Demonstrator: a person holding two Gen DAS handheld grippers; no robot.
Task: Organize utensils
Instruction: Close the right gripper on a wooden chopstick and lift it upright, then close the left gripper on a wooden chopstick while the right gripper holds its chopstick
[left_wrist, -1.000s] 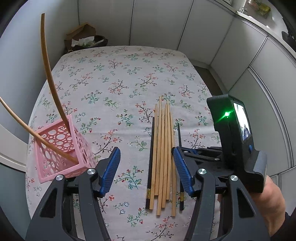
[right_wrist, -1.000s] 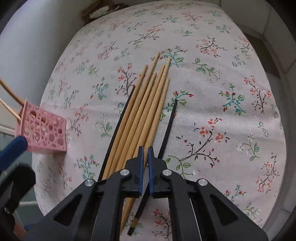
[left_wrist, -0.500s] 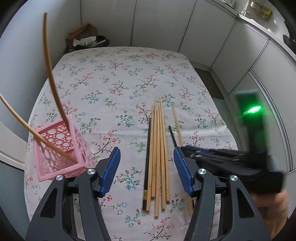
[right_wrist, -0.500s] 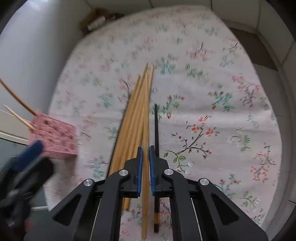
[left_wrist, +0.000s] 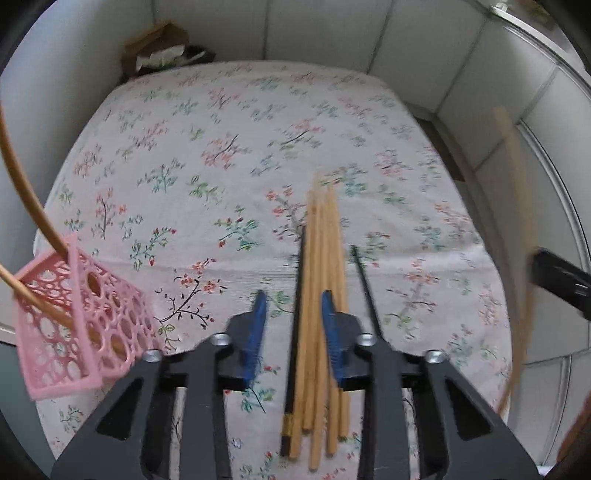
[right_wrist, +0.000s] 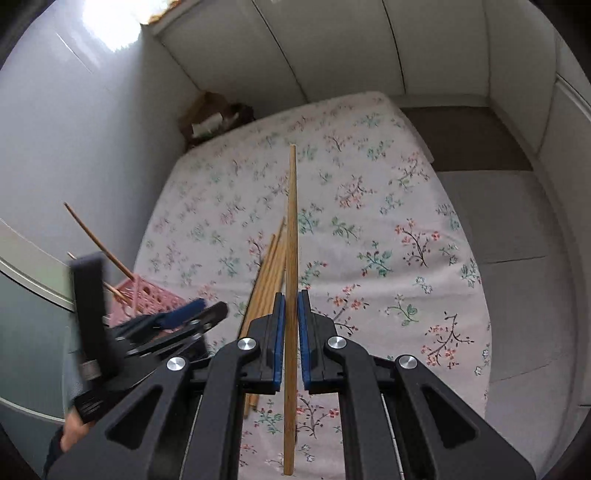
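Right gripper (right_wrist: 291, 332) pinching one wooden chopstick (right_wrist: 292, 229) above the floral worktop (right_wrist: 388, 236), left gripper (left_wrist: 291, 325) jaws just narrowing around the chopstick bundle (left_wrist: 319, 295), pads not visibly pressing, pink basket (left_wrist: 74, 314) at nine o'clock.

The two bamboo chopsticks (left_wrist: 22, 199) leaning in the pink perforated plastic basket (left_wrist: 74, 317) run out past the left edge of the left wrist view, so their upper ends are lost. The basket's near left corner is cut off there too. Right of the basket, the lifted bamboo chopstick (left_wrist: 517, 229) is smeared by motion. In the right wrist view, the black left gripper (right_wrist: 184, 314) is blurred and covers most of the basket (right_wrist: 147, 295).
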